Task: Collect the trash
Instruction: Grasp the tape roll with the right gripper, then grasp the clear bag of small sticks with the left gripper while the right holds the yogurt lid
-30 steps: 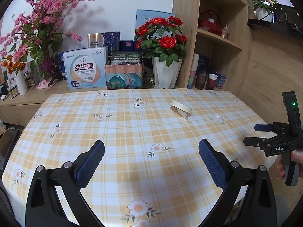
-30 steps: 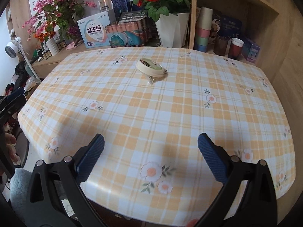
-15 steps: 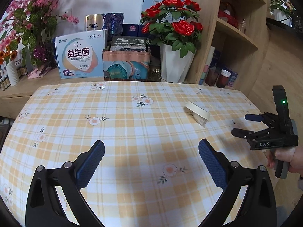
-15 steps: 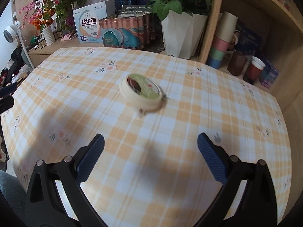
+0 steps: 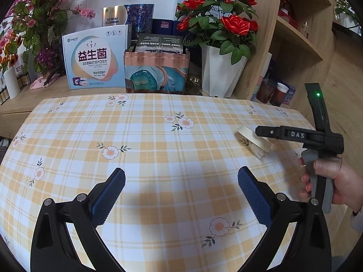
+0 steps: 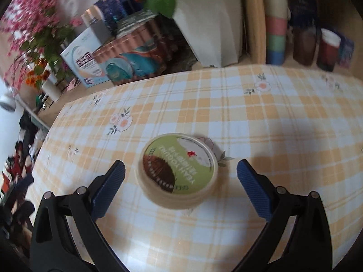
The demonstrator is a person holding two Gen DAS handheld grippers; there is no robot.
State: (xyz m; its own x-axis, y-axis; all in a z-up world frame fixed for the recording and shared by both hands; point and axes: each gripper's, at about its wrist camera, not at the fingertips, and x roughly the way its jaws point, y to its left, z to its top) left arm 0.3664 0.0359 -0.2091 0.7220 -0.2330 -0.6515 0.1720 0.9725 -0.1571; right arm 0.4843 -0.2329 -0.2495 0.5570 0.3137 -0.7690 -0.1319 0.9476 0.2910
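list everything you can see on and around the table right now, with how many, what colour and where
Yogurt cup: one, beige with a green and brown lid, on the table between the right jaws, not yet gripped.
Tablecloth: one, orange and white check with flowers, covering the table.
Rose plant: one, red blooms in a white pot, behind the table's far edge.
Pink blossom plant: one, far left on the sideboard.
Blue and white box: one, on the sideboard.
Copper and teal pack: one, right of that box.
Stacked cups: one stack, pink, green and blue, on the shelf.
Left gripper: one, black with blue pads, open over bare cloth.
Right gripper: one, open around the cup.
Hand: one, holding the right gripper.
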